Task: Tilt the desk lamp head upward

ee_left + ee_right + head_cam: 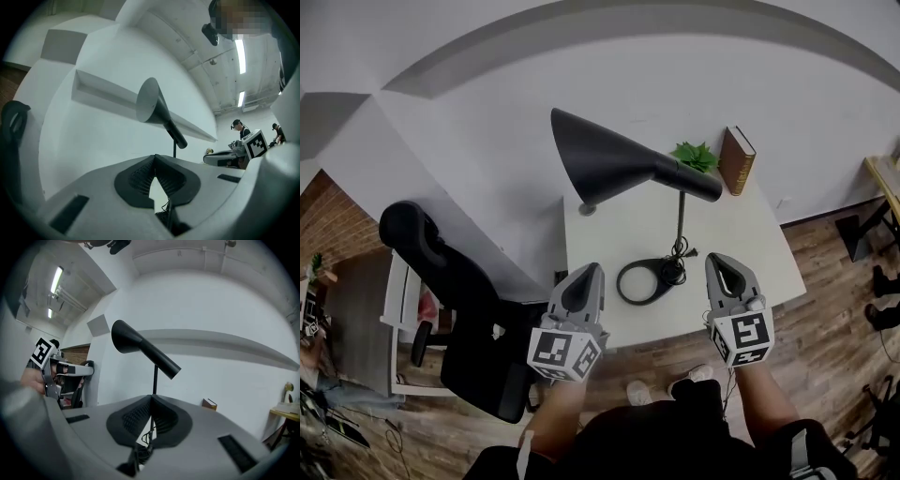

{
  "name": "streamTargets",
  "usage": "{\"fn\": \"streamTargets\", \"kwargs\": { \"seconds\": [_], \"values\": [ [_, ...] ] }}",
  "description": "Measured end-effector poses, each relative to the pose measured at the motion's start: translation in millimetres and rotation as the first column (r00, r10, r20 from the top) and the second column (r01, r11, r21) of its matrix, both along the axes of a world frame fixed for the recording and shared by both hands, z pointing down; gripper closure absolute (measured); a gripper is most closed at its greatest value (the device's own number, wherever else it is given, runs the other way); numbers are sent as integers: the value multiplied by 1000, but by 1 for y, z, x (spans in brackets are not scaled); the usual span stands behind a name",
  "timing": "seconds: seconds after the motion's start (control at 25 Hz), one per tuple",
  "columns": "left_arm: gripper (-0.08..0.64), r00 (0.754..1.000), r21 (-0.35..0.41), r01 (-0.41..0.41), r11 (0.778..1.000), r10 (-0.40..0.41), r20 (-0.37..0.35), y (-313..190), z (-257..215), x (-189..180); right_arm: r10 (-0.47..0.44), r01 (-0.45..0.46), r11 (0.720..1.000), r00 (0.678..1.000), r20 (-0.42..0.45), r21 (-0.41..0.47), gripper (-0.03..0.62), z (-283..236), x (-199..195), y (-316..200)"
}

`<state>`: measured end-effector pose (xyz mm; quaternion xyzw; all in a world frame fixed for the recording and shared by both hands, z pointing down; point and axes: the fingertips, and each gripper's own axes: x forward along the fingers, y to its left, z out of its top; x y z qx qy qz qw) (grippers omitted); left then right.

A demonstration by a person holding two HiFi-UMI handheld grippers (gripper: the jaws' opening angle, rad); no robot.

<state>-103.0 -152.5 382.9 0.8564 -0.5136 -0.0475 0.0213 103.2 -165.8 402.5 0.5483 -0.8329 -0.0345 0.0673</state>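
A black desk lamp stands on the small white table (741, 246): ring base (643, 281), thin stem (681, 217), and a long cone head (614, 159) that points left with its wide mouth at the left. My left gripper (584, 278) hangs at the table's front edge, left of the base, jaws shut with nothing between them. My right gripper (726, 272) is right of the base, also shut and empty. Both are apart from the lamp. The left gripper view shows the lamp head (157, 108) ahead and above; in the right gripper view the lamp head (140, 352) is likewise above.
A brown book (737, 159) and a green plant (696, 156) stand at the table's back right. A black office chair (450, 281) is left of the table. White wall behind. Other people stand far off at the right of the left gripper view.
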Motion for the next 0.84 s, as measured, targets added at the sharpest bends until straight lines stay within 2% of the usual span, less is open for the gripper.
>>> {"fn": "streamTargets", "kwargs": {
  "seconds": [0.28, 0.84],
  "values": [
    [552, 999, -18, -31, 999, 31, 25, 1, 9, 14, 4, -4, 1000, 1000, -11, 12, 592, -2, -4, 5],
    [552, 999, -4, -35, 999, 35, 13, -3, 3, 13, 19, -18, 999, 1000, -23, 32, 591, -8, -2, 2]
  ]
}}
